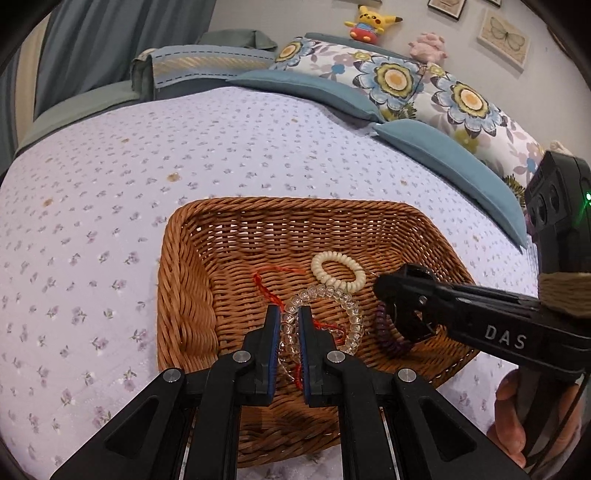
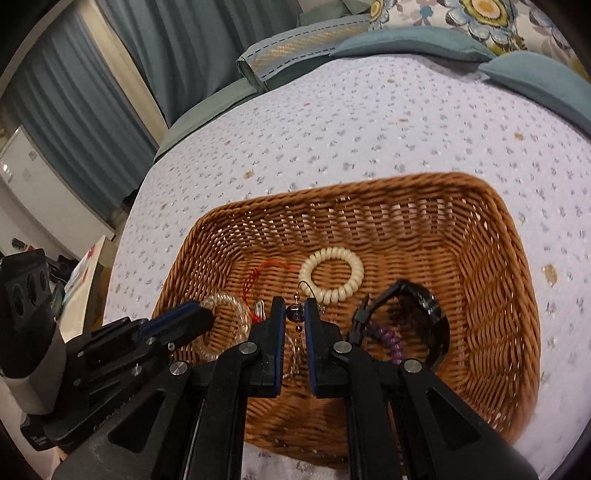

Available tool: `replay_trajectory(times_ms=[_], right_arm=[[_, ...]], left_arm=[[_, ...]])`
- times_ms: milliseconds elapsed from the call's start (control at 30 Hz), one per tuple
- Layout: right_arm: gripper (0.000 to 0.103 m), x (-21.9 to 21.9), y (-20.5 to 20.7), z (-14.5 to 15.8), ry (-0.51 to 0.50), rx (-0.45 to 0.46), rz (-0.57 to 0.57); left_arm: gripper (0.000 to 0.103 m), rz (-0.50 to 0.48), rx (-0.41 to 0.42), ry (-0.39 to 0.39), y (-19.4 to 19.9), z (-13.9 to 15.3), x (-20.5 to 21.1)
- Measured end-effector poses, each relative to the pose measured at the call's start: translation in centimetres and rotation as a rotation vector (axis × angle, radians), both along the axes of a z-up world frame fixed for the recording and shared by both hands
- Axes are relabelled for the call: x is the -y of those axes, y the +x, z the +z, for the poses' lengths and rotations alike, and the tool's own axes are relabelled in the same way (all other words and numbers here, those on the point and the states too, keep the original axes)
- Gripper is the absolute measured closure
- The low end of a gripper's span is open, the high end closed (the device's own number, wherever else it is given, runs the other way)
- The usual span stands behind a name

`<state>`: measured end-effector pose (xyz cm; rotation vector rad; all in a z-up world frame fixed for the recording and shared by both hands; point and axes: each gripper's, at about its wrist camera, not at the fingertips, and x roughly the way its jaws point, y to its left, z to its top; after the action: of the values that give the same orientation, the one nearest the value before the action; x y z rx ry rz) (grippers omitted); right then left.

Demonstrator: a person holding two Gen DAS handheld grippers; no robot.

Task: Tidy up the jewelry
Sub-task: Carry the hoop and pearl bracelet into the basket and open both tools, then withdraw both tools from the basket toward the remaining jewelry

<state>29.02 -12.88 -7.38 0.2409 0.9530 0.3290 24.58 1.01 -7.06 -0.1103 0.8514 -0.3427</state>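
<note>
A brown wicker basket [image 1: 184, 295] [image 2: 498, 295] sits on the bed. In it lie a cream coil bracelet [image 1: 338, 273] [image 2: 331, 275], a clear bead bracelet [image 1: 351, 314] [image 2: 225, 321], a red string [image 1: 266, 291] [image 2: 255, 284], a purple coil [image 1: 388, 336] [image 2: 388, 339] and a black watch [image 2: 432, 314]. My left gripper [image 1: 289, 315] hangs over the basket, jaws narrowly apart around the clear bead bracelet. My right gripper [image 2: 295, 308] is closed on a small dangling earring [image 2: 295, 314] over the basket; it also shows in the left wrist view [image 1: 410, 306].
The bed has a lilac flowered cover [image 1: 221, 147]. Blue cushions [image 1: 461, 170] and floral pillows [image 1: 406, 81] line the far edge, with plush toys [image 1: 369, 24] behind. Curtains [image 2: 110, 92] hang beyond the bed.
</note>
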Motion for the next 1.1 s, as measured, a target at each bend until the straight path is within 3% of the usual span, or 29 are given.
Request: replay_trajectory(times_ms=[100, 233, 567, 900, 1100], right_arm=[[0.07, 1.3, -0.7, 0.2, 0.062, -0.017, -0.023], [0.069, 2.3, -2.3, 1.7, 0.074, 0.022, -0.029], [0.069, 3.2, -9.2, 5.1, 0.03, 0.087, 0.007], [0.069, 4.9, -15.2, 4.7, -0.057, 0.119, 0.019], [0.069, 7.9, -17.4, 2.8, -0.015, 0.076, -0.061]], left_arm=[[0.086, -0.006, -0.027, -0.044, 0.1, -0.1, -0.5], [0.059, 0.007, 0.003, -0.06, -0.4, 0.9, -0.9], [0.059, 0.012, 0.063, -0.052, -4.0, 3.6, -1.6], [0.059, 0.021, 0.099, -0.086, -11.1, 5.8, -2.6], [0.059, -0.012, 0.045, -0.122, -14.1, 4.1, -2.1]])
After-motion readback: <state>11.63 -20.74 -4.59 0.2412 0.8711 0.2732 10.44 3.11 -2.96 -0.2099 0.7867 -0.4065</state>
